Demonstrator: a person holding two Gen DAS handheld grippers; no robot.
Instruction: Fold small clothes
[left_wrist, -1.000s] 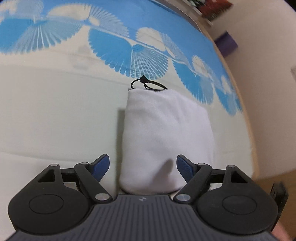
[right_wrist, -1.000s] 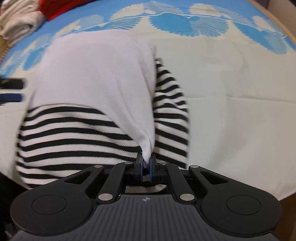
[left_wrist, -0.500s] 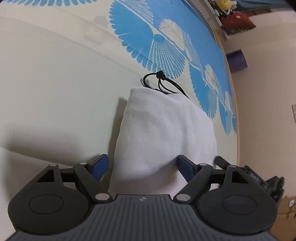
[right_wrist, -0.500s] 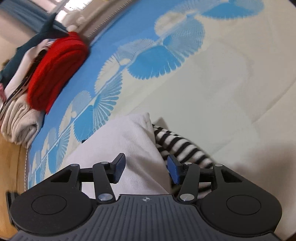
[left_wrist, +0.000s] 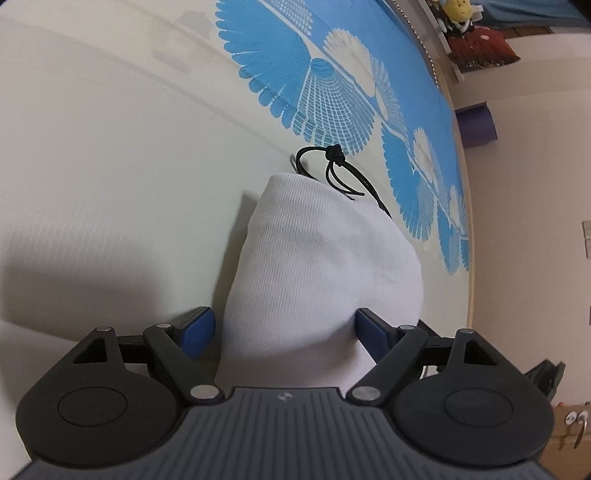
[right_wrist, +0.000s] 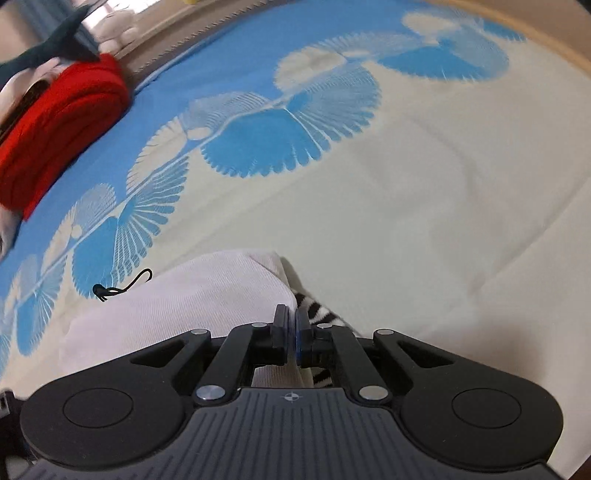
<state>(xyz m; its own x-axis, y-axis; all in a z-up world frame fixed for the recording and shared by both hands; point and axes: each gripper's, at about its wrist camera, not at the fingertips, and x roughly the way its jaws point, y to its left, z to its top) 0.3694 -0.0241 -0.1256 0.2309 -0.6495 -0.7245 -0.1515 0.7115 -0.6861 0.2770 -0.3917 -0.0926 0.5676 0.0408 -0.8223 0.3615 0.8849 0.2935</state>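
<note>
The folded white garment (left_wrist: 317, 280) lies on the cream part of the bedsheet (left_wrist: 110, 155), just short of its blue fan-patterned band, with a knotted black cord (left_wrist: 334, 157) poking out past its far edge. In the right wrist view a black-and-white striped layer (right_wrist: 317, 308) peeks out from under the white fabric's right side.

The left gripper (left_wrist: 284, 328) sits with its blue-padded fingers spread wide on either side of the garment's near end — as they were half a second ago, though the view has tilted a little further.

The right gripper (right_wrist: 291, 325) is what changed: half a second ago its fingers stood apart over the fabric, and now they are pressed together at the garment's right corner. Whether cloth is pinched between the pads I cannot tell — the gap is too narrow to see into.

A red folded cloth (right_wrist: 55, 136) rests at the sheet's far left edge.
</note>
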